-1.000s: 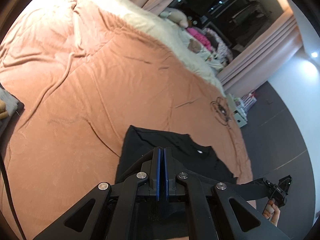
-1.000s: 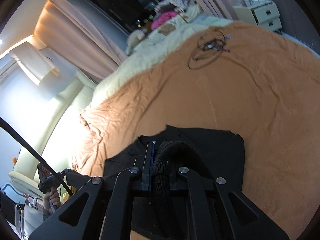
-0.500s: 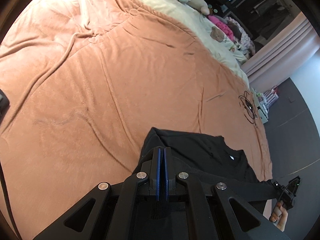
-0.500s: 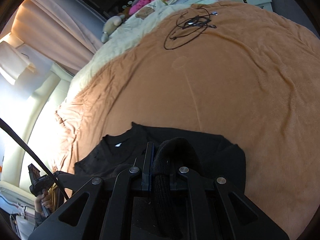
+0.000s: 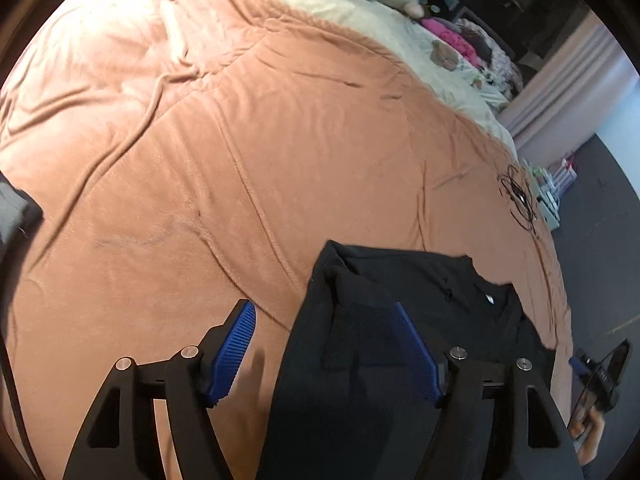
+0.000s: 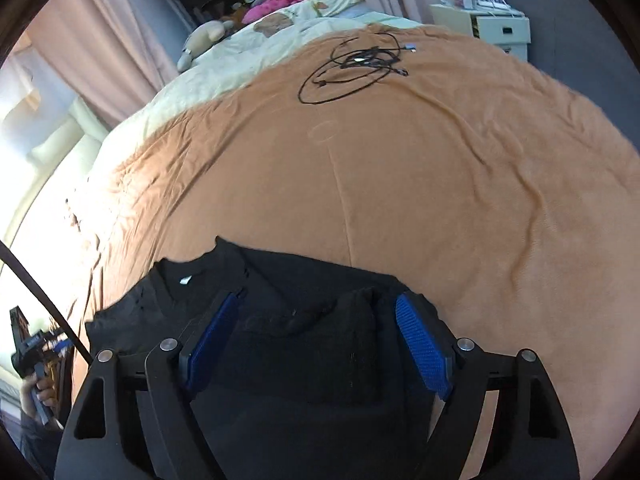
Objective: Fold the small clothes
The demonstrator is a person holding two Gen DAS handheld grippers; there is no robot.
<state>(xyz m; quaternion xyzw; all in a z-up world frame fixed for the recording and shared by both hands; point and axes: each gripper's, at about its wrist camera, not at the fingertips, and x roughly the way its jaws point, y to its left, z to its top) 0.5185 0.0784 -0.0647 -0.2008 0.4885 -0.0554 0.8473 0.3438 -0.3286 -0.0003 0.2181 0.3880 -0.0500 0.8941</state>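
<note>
Left wrist view shows the left gripper (image 5: 326, 344) nearest to the camera, with its two blue-padded fingers spread wide. The left pad is over the bare blanket, and the right pad is over the black shirt (image 5: 400, 312); nothing is held between them. The shirt lies flat on the near right part of the orange-brown blanket (image 5: 240, 152), with its collar and a small white label turned to the right. One folded sleeve or cuff lies on top of the shirt, just beside the right pad. Farther away the blanket is wrinkled, and a coiled black cable (image 5: 520, 200) lies near its right edge. At the far side there is a cream sheet (image 5: 360, 12) with soft toys.

From the right wrist view, the right gripper (image 6: 318, 344) also has its fingers wide apart, and both blue pads are over the black shirt (image 6: 300, 280). The cloth lies loose between them and is not pinched. The collar with the white label is here on the left. Beyond the shirt the blanket (image 6: 400, 168) is wide and smooth, then comes the black cable (image 6: 352, 68), and farthest a white drawer unit (image 6: 488, 28) on the right.
</note>
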